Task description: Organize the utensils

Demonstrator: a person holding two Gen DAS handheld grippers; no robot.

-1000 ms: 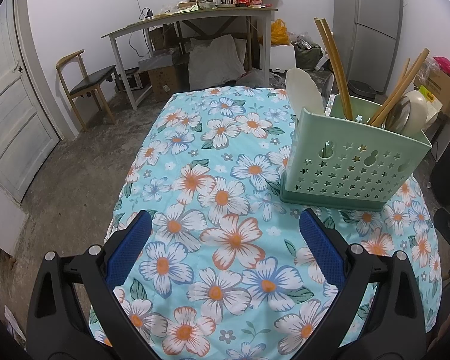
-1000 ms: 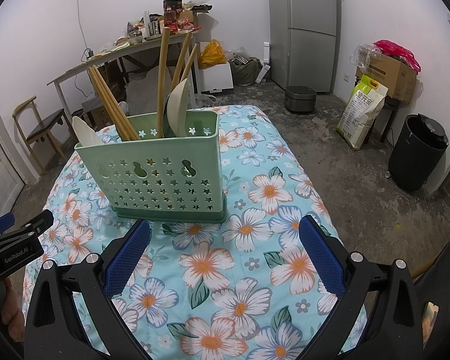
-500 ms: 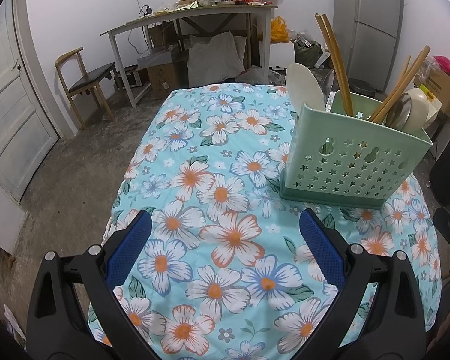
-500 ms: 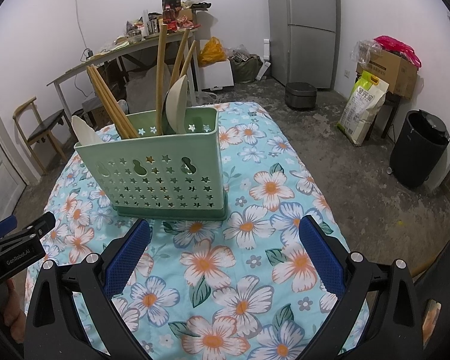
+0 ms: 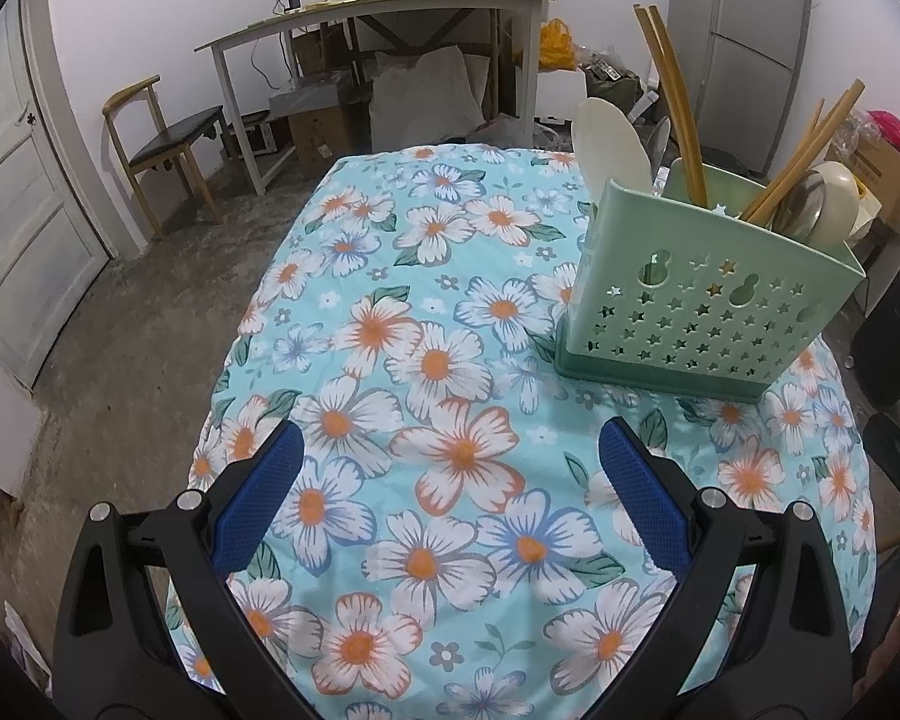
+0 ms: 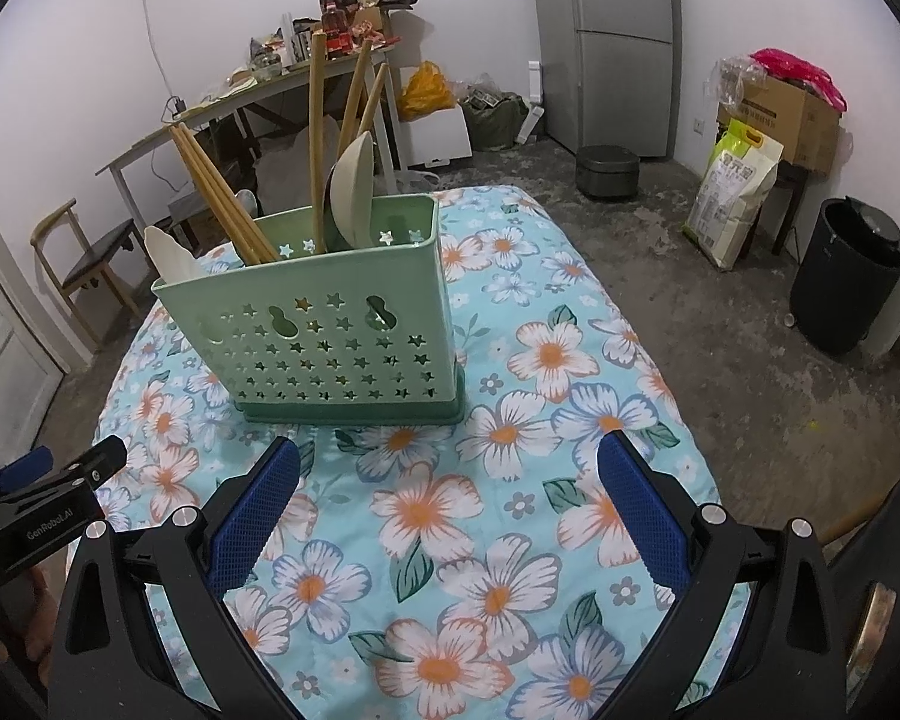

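Your left tool (image 5: 450,468) and right tool (image 6: 449,468) both hover spread wide and empty over the floral tabletop (image 6: 510,540). The green utensil caddy (image 6: 330,330) stands upright ahead of them on the cloth, holding wooden chopsticks (image 6: 222,204) and pale spoons (image 5: 609,147) upright or leaning.

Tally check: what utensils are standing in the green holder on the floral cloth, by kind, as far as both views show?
Wooden chopsticks: 5
Spoons: 4 (one mostly hidden at the back)
Total: 9 utensils in the green holder
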